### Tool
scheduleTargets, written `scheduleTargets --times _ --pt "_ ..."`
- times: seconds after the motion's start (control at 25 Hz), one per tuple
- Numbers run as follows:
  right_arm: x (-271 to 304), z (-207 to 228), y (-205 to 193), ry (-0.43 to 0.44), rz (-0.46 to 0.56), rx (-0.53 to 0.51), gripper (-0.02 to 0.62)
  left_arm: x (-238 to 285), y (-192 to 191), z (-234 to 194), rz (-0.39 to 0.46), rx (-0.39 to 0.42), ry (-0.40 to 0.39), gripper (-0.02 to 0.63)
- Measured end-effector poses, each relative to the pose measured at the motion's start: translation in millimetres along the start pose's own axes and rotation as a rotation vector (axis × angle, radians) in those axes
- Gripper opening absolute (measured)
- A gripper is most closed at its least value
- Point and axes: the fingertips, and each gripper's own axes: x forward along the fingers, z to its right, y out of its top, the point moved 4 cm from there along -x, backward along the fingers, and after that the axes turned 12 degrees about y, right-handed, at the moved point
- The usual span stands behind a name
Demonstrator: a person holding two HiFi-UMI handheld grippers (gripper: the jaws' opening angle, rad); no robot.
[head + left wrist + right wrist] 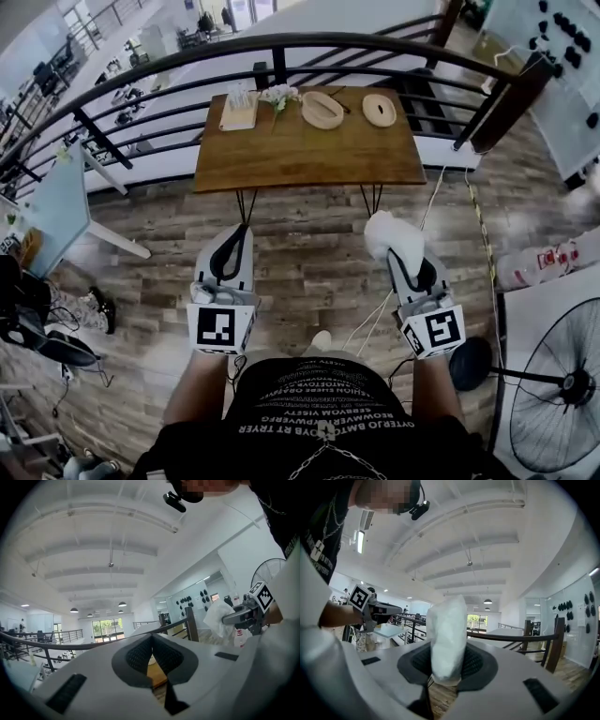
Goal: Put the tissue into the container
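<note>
Inspection of the person's rig: the left gripper point(236, 246) is held out in front of the torso and points forward. Its jaws are closed tip to tip with nothing between them. The right gripper point(405, 264) is level with it and well apart, jaws clamped on a tissue point(447, 634) that stands up out of them. The left forearm point(192, 394) and right forearm point(433, 394) each extend behind their gripper. The tips angle slightly inward.

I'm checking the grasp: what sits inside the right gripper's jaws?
A crumpled white tissue is clamped in the right gripper, sticking out beyond its jaws. Its pinched lower part is hidden by the jaws.
</note>
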Motion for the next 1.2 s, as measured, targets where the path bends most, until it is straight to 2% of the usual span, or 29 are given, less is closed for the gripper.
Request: scheduleTargets --times 0.4,0.6,0.72,0.88,1.08,1.2 --pt "8.6 30.4 -13.9 0.015 -0.008 0.042 0.114 15.9 -9.1 8.8 -0.030 -0.022 0.029 0.026" --pt "33.9 42.7 -19.3 0.019 -0.012 0.060 0.114 36.1 -19.2 -3.8 -0.028 -0.052 0.030 0.026" --pt "56.5 50.4 -16.6 0.022 -0.015 0.055 0.114 58.9 -18.7 -13.1 -0.013 -0.060 0.025 0.026" --pt "90.6 59.4 -17.8 0.044 -0.028 0.069 0.112 100.6 -28.2 -26.2 -0.053 -0.073 0.020 0.026" --pt "136.4 82.7 -15.5 0.059 -0.044 0.074 0.112 150.0 -32.7 -39.9 -0.055 -0.061 0.003 0.026" --pt "159.6 96.4 -10.6 0.071 -0.047 0.070 0.112 176.1 -34.0 -51.0 -0.050 -0.079 0.017 0.026"
